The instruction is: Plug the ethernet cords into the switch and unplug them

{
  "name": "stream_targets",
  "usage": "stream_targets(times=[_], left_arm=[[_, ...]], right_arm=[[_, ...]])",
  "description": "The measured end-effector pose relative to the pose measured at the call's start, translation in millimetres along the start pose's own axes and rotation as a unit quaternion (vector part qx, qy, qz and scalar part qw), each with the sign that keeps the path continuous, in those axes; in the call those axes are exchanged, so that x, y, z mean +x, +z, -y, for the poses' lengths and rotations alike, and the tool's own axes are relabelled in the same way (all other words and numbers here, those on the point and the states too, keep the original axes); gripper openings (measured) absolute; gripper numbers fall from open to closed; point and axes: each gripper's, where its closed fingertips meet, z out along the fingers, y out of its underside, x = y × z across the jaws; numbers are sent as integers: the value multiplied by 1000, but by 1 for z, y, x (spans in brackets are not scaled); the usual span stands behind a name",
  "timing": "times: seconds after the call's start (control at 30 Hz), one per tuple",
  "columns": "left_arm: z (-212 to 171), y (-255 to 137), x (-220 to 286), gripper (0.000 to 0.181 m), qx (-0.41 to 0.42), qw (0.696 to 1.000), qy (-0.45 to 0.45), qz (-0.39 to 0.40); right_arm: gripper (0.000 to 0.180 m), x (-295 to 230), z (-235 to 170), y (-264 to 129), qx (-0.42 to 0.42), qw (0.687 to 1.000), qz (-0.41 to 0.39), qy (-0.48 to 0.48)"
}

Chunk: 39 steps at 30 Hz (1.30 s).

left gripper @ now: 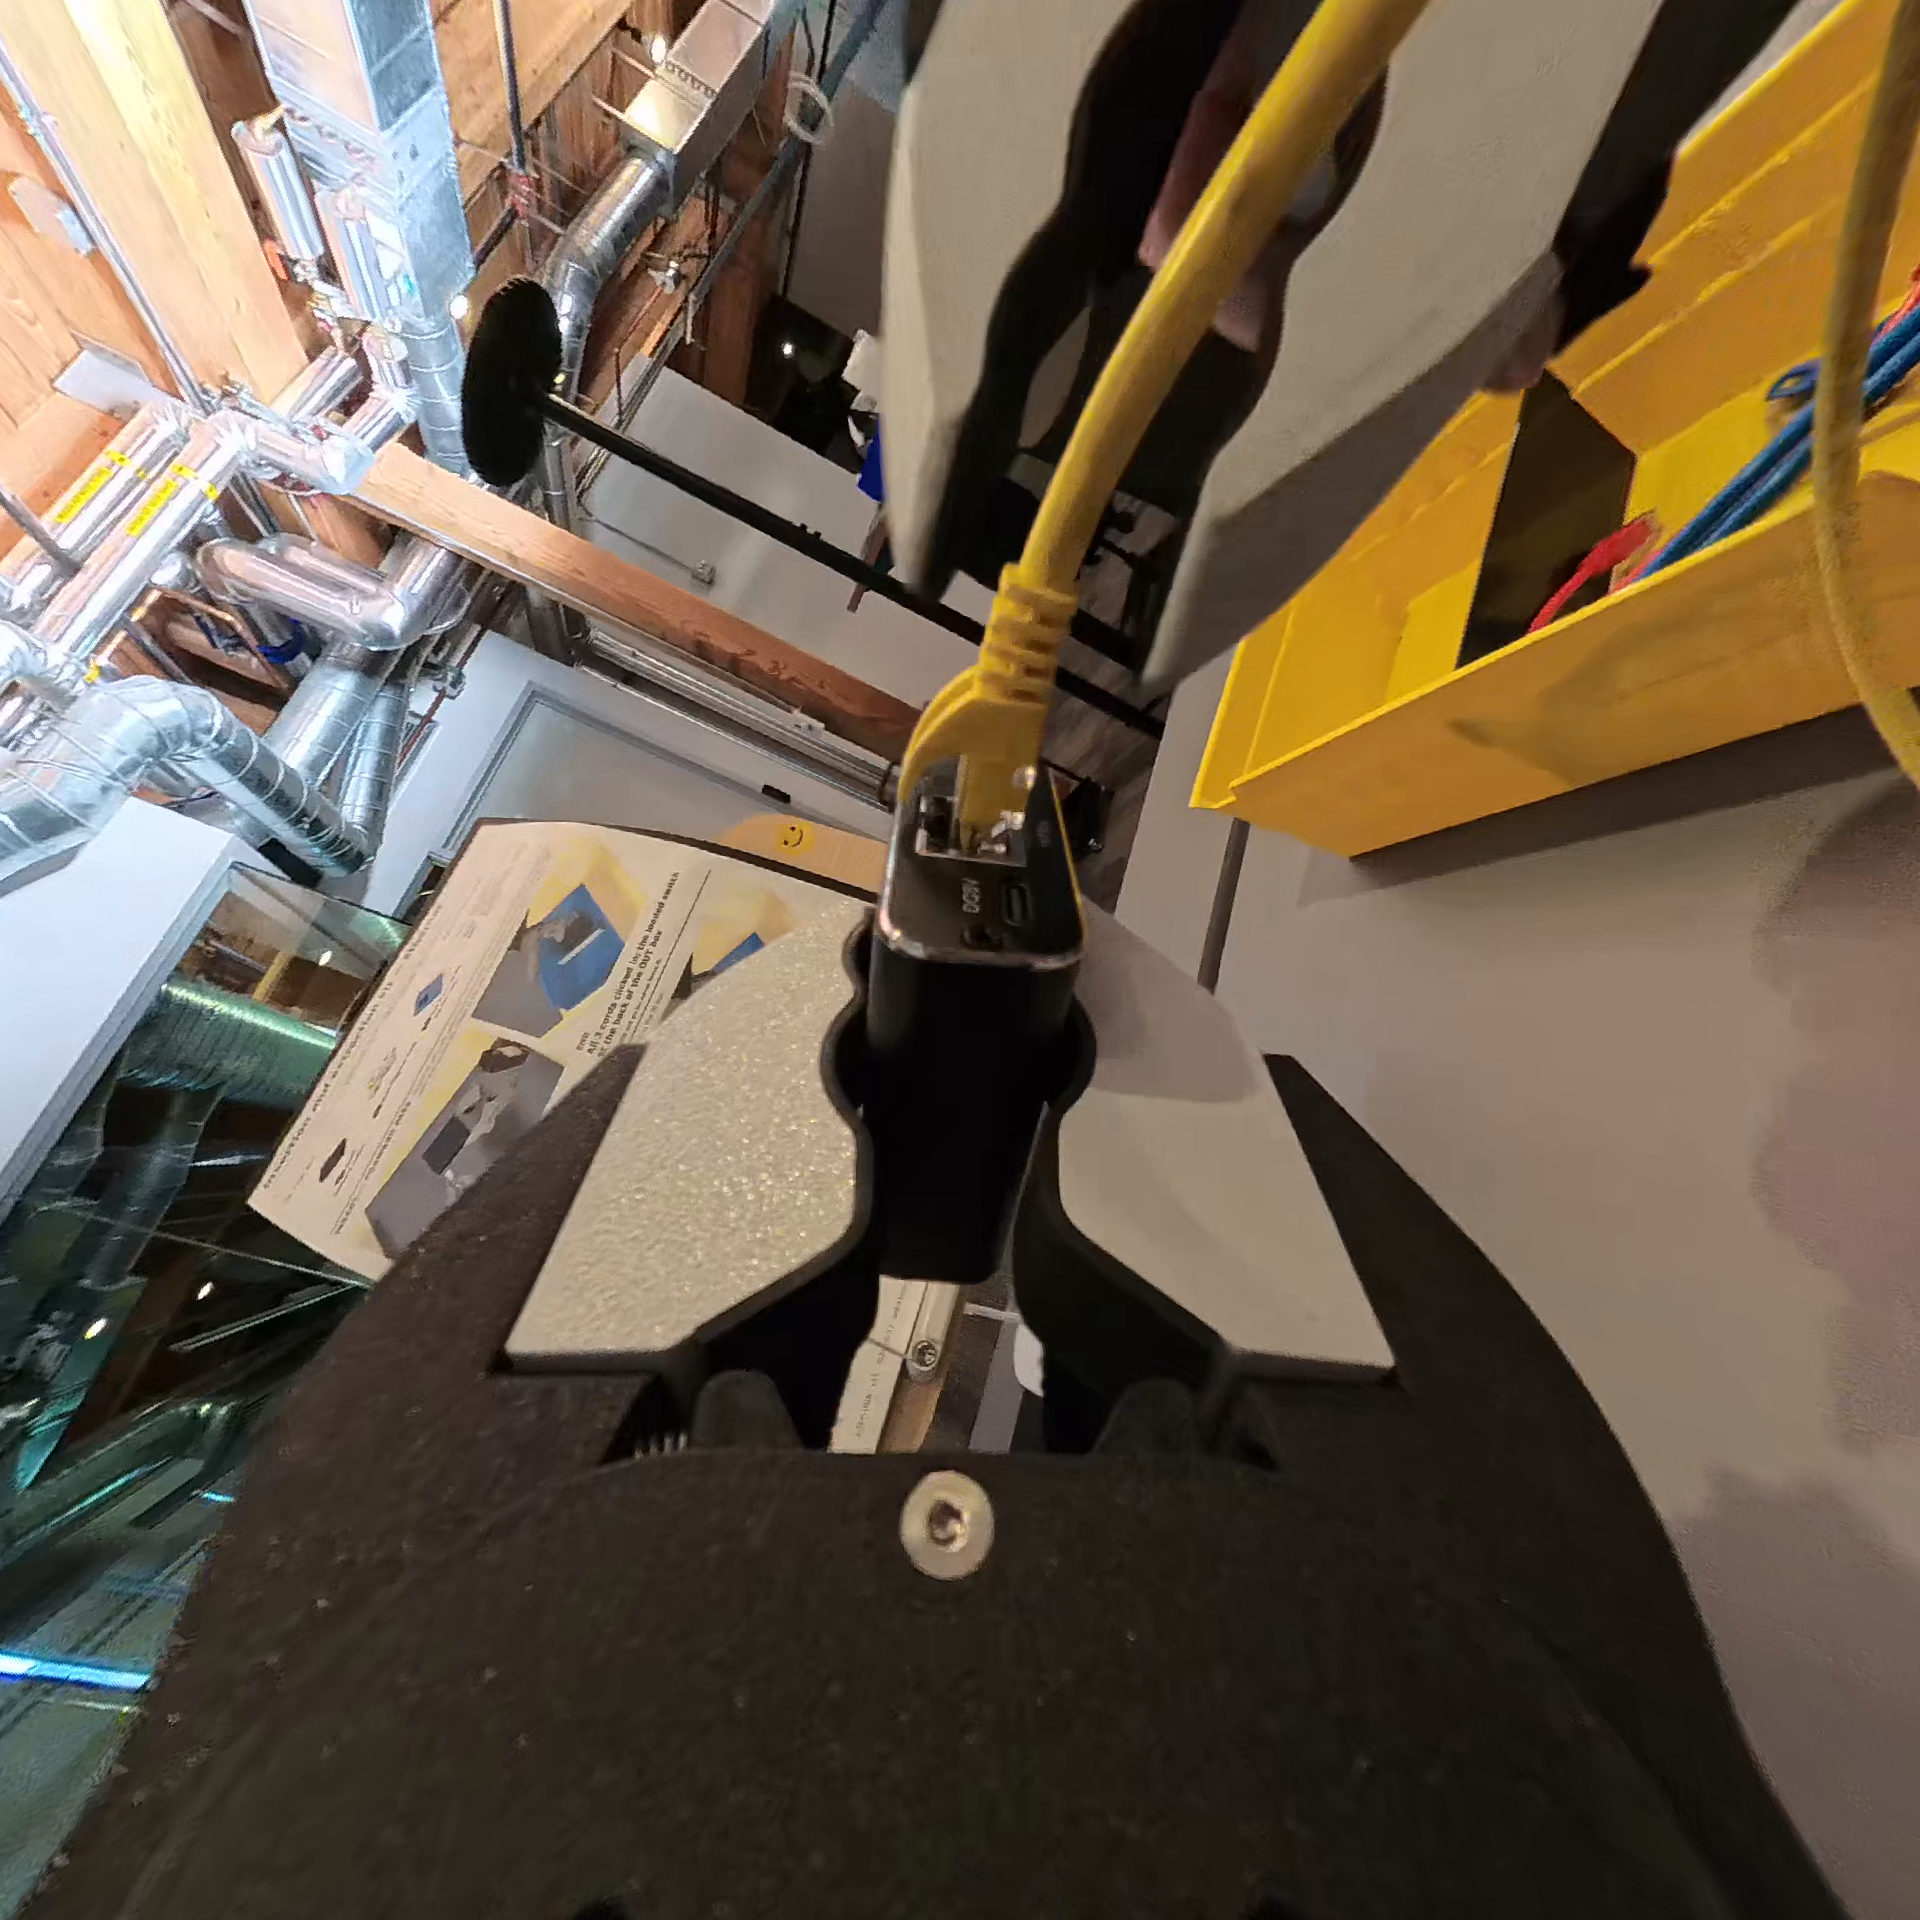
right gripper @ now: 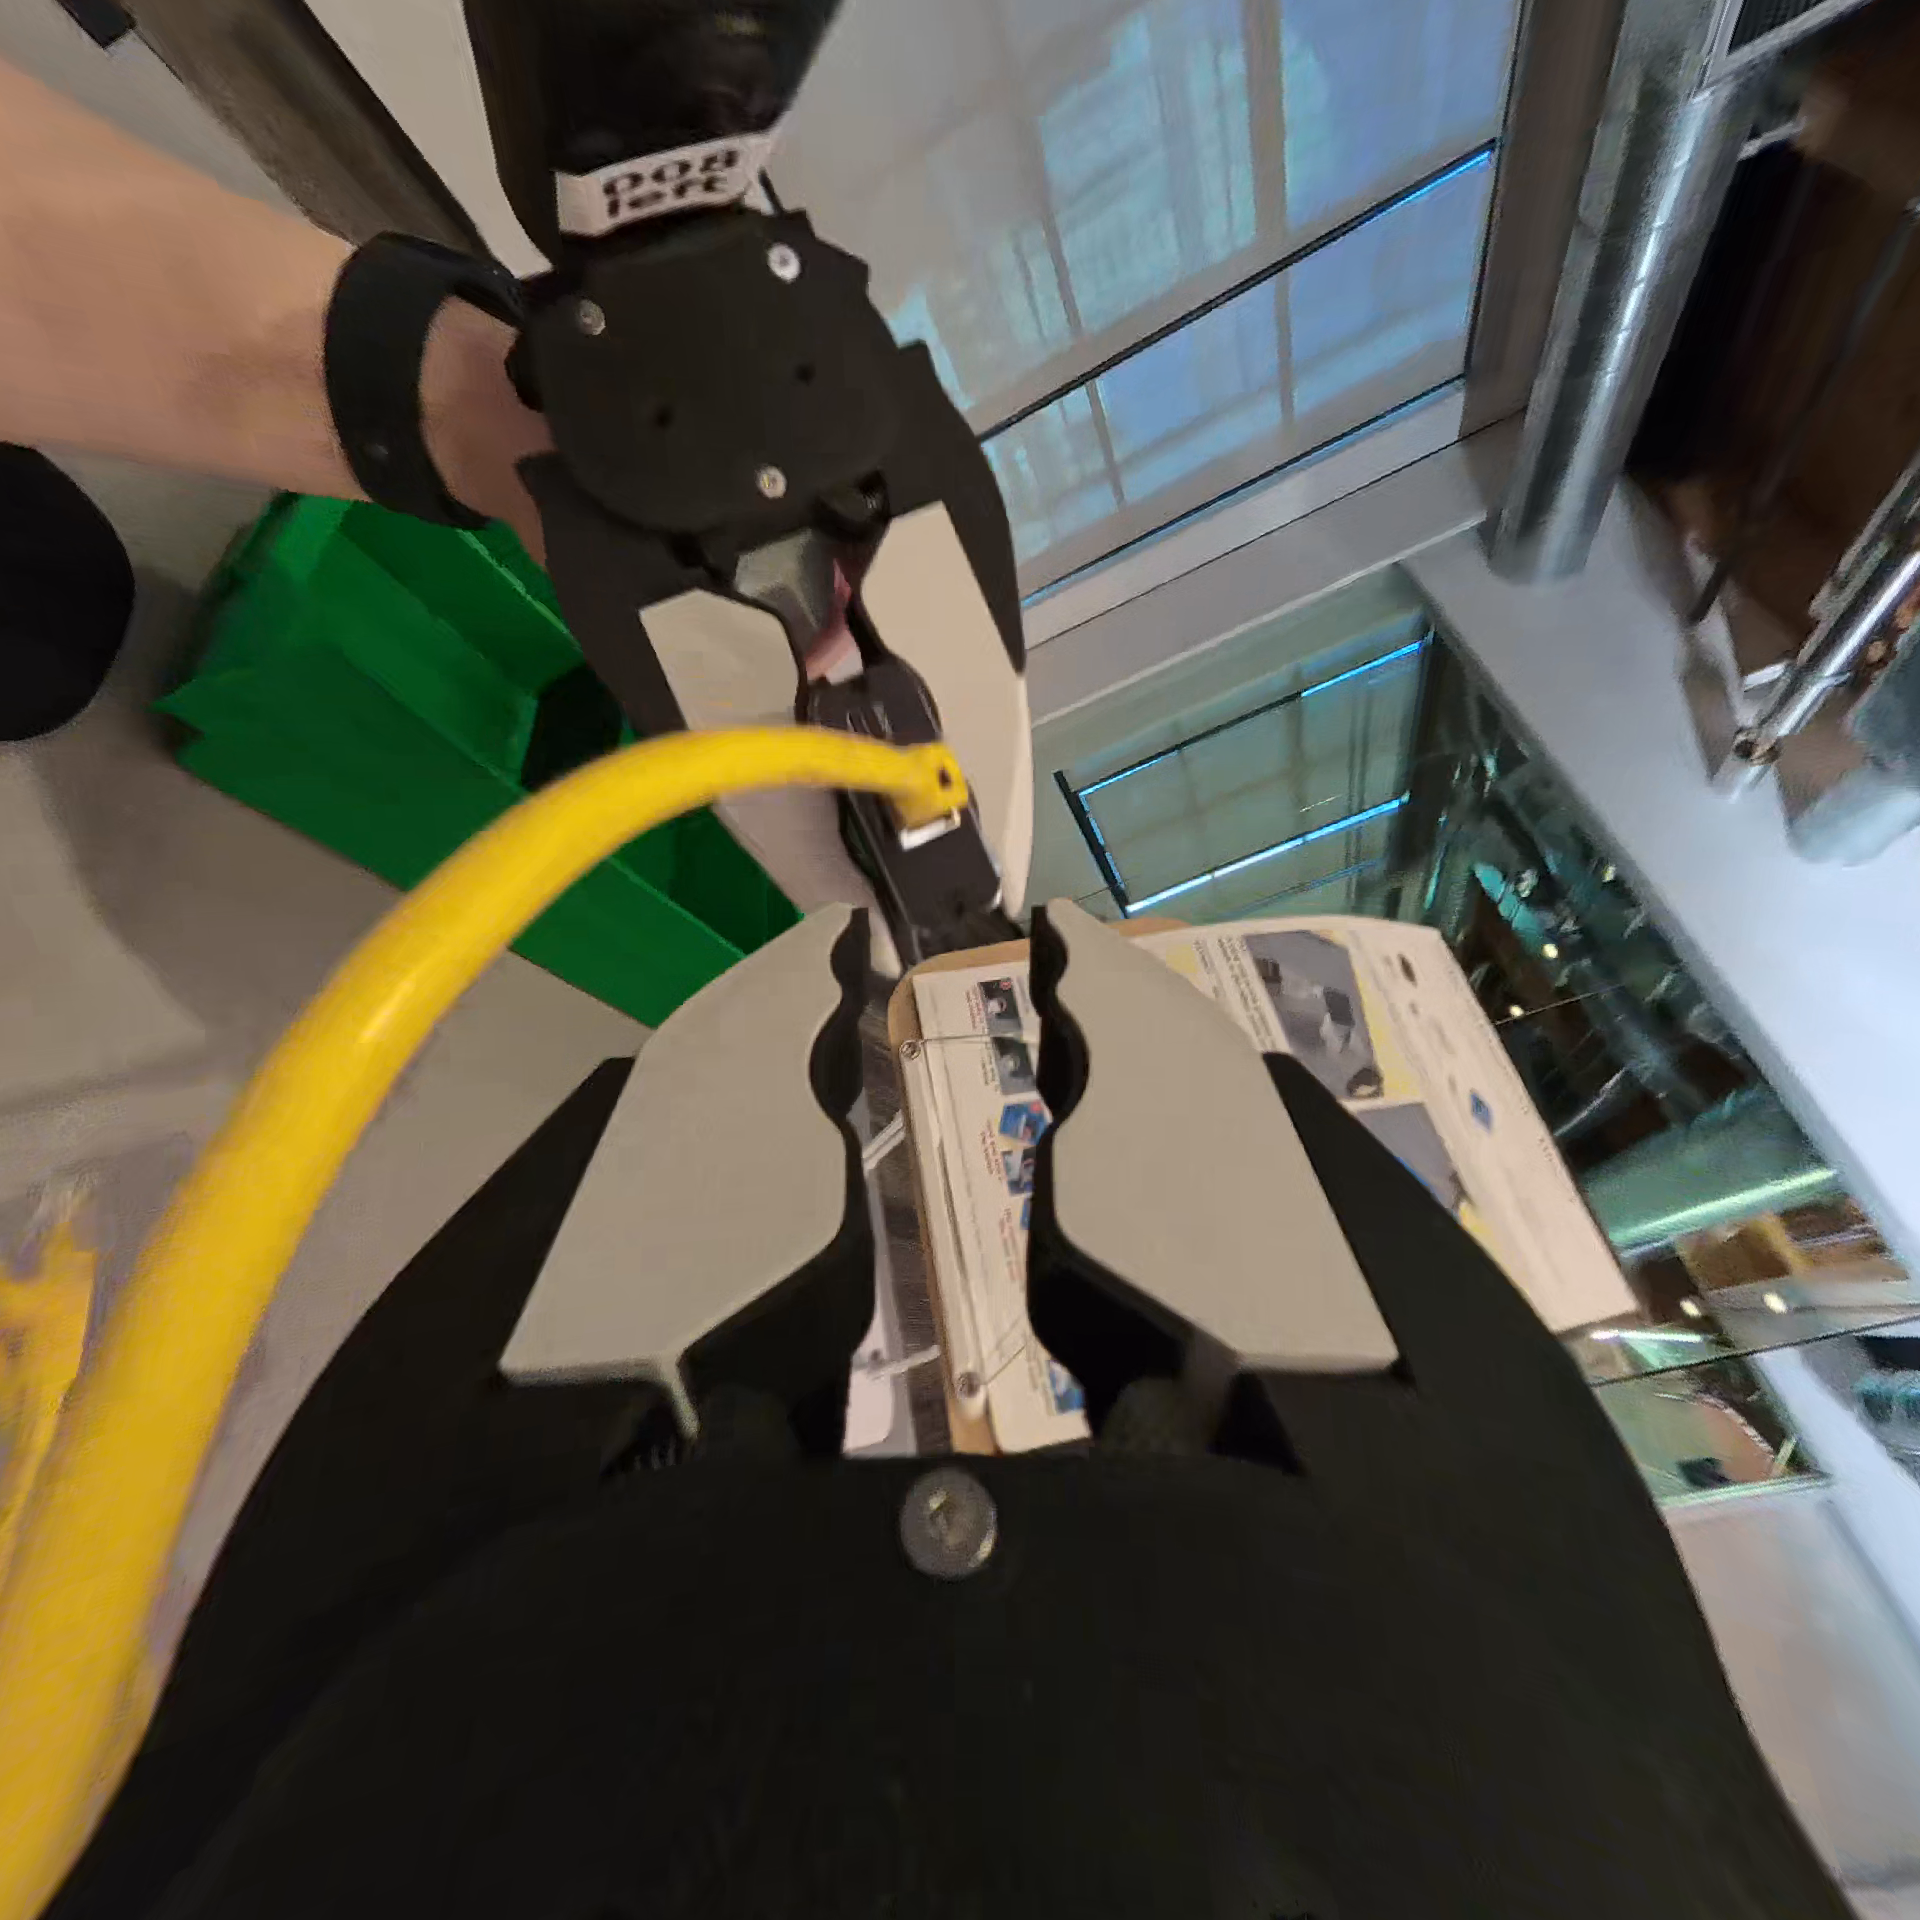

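Note:
My left gripper (left gripper: 971, 935) is shut on a small black switch (left gripper: 961, 1101) and holds it upright in the air. A yellow ethernet cord (left gripper: 1122, 374) is plugged into a port on the switch's top end, with its plug (left gripper: 987, 800) seated. My right gripper (right gripper: 948, 923) is open and empty just short of the switch (right gripper: 899, 717). In the left wrist view its two fingers (left gripper: 935, 312) stand either side of the cord without pinching it. In the right wrist view the cord (right gripper: 343, 1029) arcs past the left finger to the switch.
A yellow bin (left gripper: 1475, 665) with blue and red cords is at the upper right. A green bin (right gripper: 416, 665) sits on the grey table. A printed instruction sheet (right gripper: 1382, 1049) lies beyond the grippers. A person's wrist with a black strap (right gripper: 384, 374) holds the left gripper. There is about 5 centimetres between the tips of the two grippers.

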Motion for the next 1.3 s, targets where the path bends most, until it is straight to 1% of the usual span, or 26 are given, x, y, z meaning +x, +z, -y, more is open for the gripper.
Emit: stream_targets(times=[0.13,0.23,0.33,0.7,0.83,0.9,0.97,1.17,1.3], left_arm=[[4,1,15,26,-3,999,3,-47],[4,5,22,26,-9,998,13,-60],[7,4,23,27,3,998,0,-68],[-3,7,27,26,-32,996,35,-69],[-4,9,32,27,-36,996,34,-80],[-7,13,36,27,-59,994,39,-83],[-8,17,39,27,-64,994,36,-85],[-26,25,60,28,-79,987,27,-136],[-32,29,69,29,-77,984,7,-160]], right_arm=[[31,-9,11,12,-22,998,-7,-60],[23,-15,15,12,-38,995,4,-91],[16,-17,13,10,-52,994,15,-92],[14,-24,0,11,-116,984,31,-131],[13,-27,-5,8,-126,986,54,-97],[15,-30,-10,6,-145,984,69,-84],[14,-31,-14,3,-159,982,78,-71],[14,-49,-34,5,-182,974,137,-10],[16,-54,-42,6,-186,970,157,14]])
